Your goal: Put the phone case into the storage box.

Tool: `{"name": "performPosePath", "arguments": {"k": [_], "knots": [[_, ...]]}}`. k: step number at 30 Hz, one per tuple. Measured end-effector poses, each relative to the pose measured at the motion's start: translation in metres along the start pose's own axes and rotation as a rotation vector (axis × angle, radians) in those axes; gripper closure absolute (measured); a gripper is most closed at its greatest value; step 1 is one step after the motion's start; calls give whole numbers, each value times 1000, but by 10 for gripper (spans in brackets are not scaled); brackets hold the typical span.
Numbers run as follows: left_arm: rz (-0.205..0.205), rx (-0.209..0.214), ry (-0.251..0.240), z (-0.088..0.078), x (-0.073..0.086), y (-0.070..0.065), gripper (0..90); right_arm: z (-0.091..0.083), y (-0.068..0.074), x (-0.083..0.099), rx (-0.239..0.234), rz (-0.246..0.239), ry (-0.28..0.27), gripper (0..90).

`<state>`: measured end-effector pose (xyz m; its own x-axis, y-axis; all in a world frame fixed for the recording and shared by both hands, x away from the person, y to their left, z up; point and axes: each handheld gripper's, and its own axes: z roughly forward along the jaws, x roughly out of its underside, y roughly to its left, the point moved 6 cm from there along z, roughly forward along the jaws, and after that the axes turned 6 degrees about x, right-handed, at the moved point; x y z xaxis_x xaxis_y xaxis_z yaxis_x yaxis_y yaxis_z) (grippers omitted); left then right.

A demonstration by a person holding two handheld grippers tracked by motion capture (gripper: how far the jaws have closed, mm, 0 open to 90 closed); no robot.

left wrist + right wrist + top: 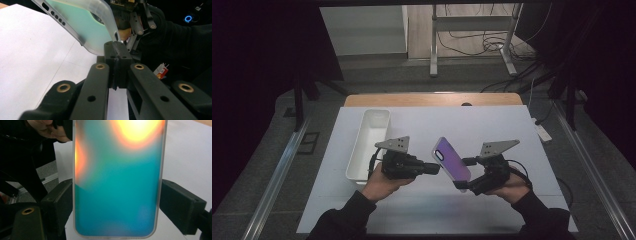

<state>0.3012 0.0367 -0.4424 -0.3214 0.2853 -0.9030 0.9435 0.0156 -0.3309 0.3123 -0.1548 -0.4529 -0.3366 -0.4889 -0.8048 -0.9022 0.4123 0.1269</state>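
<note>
Right gripper [468, 186] is pinching the iridescent purple-teal phone case with the translucent rim [452, 159] across its width near the bottom end — in the right gripper view the jaw pads sit tight on both long edges [116, 182]. Case is held up off the white counter [492, 125], tilted, top end leaning towards the left gripper [438, 168].

Left gripper jaws are pressed together. In the left gripper view the tips [117, 53] meet right at the case's rim [110, 22]; I can't tell if they've nipped the edge or just sit against it.

Progress, my read: pickup is done, case is airborne, a two-handed step (handover or reorientation) is underway. Nothing has gone into the white rectangular plastic bin [369, 142] — it sits left of the grippers, looks empty. If the bin is the destination, transfer and drop are left.

Count: one phone case, one bin, two grippers.
</note>
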Motion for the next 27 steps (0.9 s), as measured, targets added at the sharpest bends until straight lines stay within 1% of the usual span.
{"name": "performPosePath", "arguments": {"k": [1, 4, 8, 9, 12, 16, 19, 21, 23, 24, 25, 27], "knots": [[1, 2, -3, 0, -1, -1, 787, 1, 1, 0, -4, -4, 3, 172], [2, 2, 1, 1, -1, -2, 772, 3, 3, 1, -6, -18, 13, 172], [7, 6, 11, 2, -1, -3, 769, 3, 5, 0, -9, -18, 17, 172], [8, 6, 13, 2, -1, -3, 797, 3, 5, 1, -9, -20, 20, 172], [13, 26, 14, 3, 0, -4, 824, 5, 6, 1, -12, -30, 27, 173], [19, 60, 5, 3, -1, -5, 853, 5, 7, 1, -21, -39, 24, 172], [33, 86, 1, 5, -1, -7, 881, 5, 8, 1, -34, -53, 22, 170], [44, 86, 10, 6, -2, -9, 886, 6, 8, 2, -53, -56, 31, 167], [44, 95, 6, 7, -3, -11, 887, 7, 9, 3, -62, -61, 32, 165], [43, 88, 5, 7, -3, -11, 888, 8, 10, 3, -68, -62, 36, 157], [42, 72, 6, 7, -4, -11, 889, 9, 10, 3, -61, -68, 38, 134], [32, 64, 5, 5, -4, -9, 892, 11, 12, 5, -53, -88, 47, 65]]}}
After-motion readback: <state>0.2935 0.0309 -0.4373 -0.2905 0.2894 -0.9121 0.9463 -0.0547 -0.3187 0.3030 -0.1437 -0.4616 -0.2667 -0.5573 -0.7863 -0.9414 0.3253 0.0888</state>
